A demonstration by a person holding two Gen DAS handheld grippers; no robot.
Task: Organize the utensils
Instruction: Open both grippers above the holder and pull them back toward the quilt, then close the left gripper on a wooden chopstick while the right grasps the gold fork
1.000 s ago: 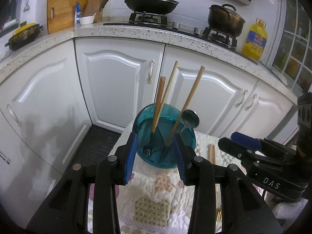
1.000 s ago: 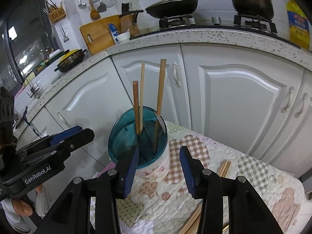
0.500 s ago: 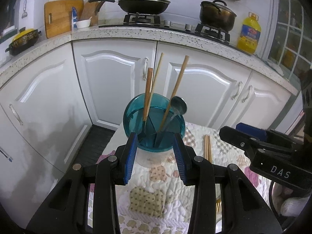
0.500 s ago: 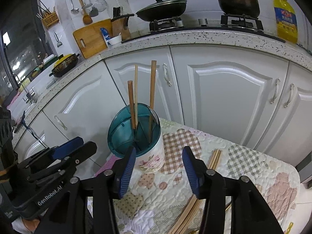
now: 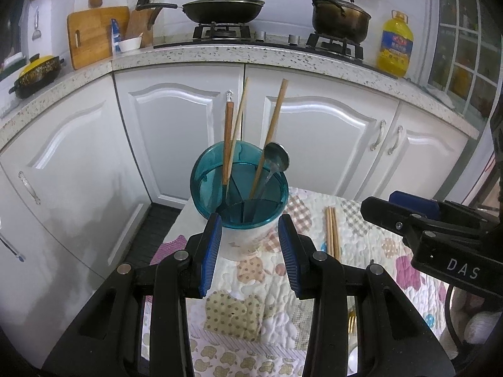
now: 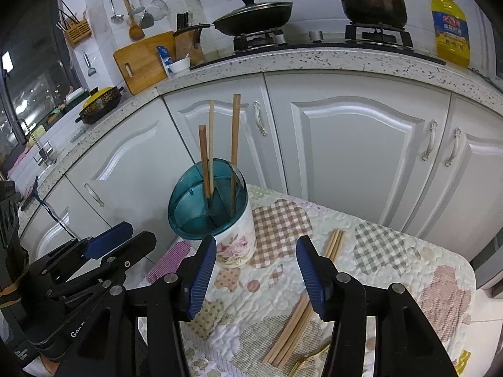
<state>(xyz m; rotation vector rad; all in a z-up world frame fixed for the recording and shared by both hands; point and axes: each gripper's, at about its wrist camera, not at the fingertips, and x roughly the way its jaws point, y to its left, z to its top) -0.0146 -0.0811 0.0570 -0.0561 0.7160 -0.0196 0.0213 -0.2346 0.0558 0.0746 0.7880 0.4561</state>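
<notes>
Teal plastic is forming the divided insert of the utensil holder (image 5: 239,194), which is standing on the quilted cloth (image 6: 393,270) in the middle of both wrist views, with three chopsticks (image 5: 272,135) and a metal spoon (image 5: 276,158) leaning upright in its compartments. More loose chopsticks (image 6: 294,326) are lying flat on the cloth, toward the lower middle of the right wrist view, so the sorting is looking partly done and a pickup seems to be the step in hand. The left gripper (image 5: 248,251) is hovering just short of the holder, its tongs spread and carrying nothing. The right gripper (image 6: 256,275) is hanging above the cloth, tongs likewise spread and empty, the loose bundle just below its right finger. Next, it would probably be lowering over that bundle and pinching one stick.
</notes>
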